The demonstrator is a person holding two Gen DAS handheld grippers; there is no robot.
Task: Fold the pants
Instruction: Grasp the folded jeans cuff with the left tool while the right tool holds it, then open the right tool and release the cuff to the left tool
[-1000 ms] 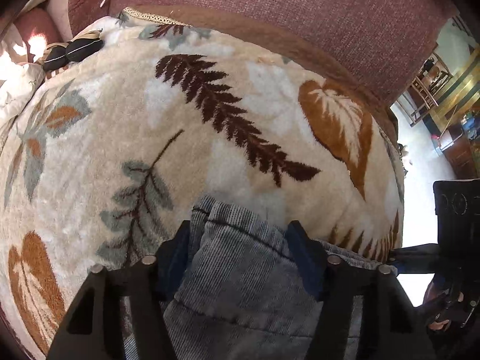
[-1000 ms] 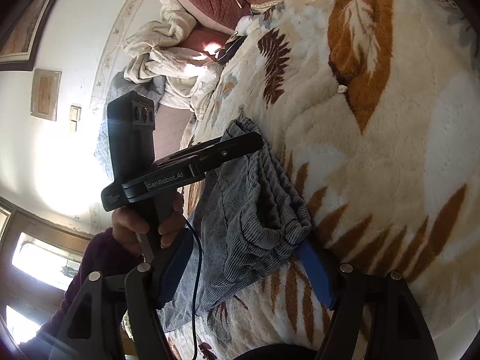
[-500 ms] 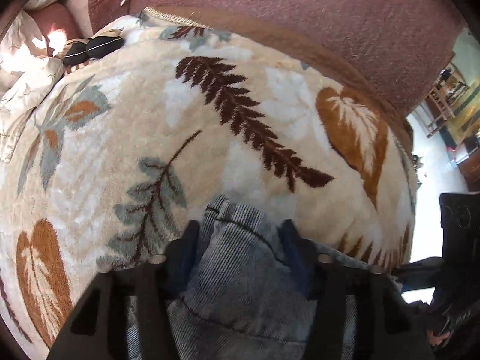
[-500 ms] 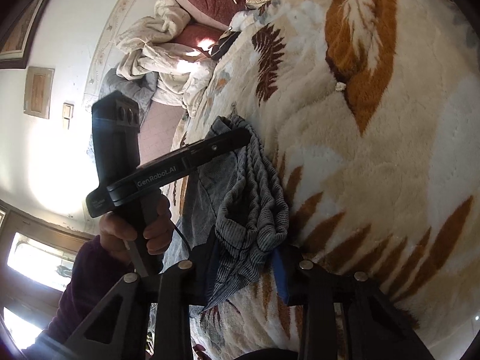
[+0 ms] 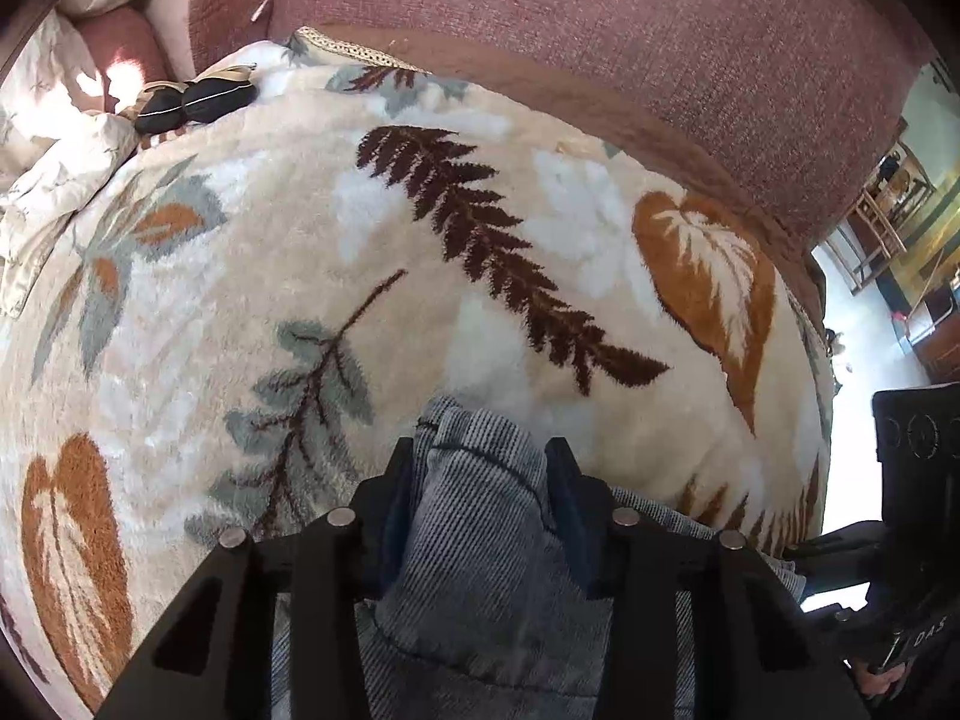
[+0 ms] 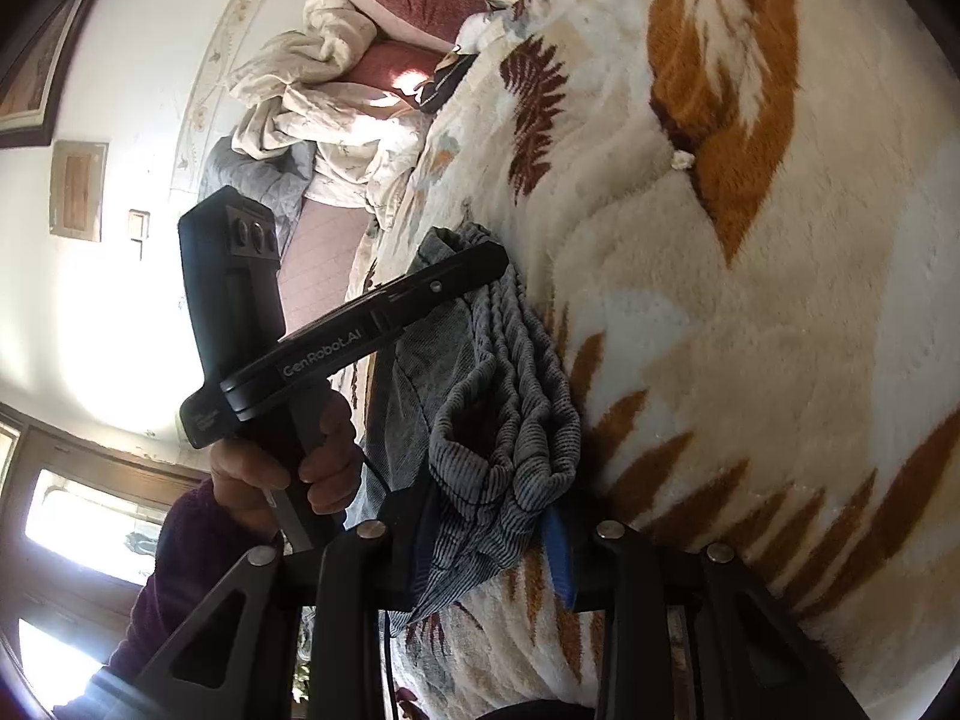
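The grey-blue corduroy pants [image 5: 480, 540] lie on a cream leaf-patterned blanket [image 5: 300, 252]. My left gripper [image 5: 480, 468] is shut on a bunched edge of the pants, near their far corner. In the right wrist view the pants [image 6: 516, 420] hang in folds between both grippers. My right gripper [image 6: 492, 516] is shut on their gathered near end. The left gripper [image 6: 456, 282] shows there too, held by a hand, clamping the far end of the same edge.
A maroon sofa back [image 5: 600, 18] rises behind the blanket. A dark small object [image 5: 198, 102] and crumpled pale bedding [image 6: 312, 90] lie at the blanket's far end. The right gripper's body [image 5: 912, 480] sits at the right edge.
Both grippers have closed from wide open onto the pants' edge. The fabric between the fingers has bunched up.
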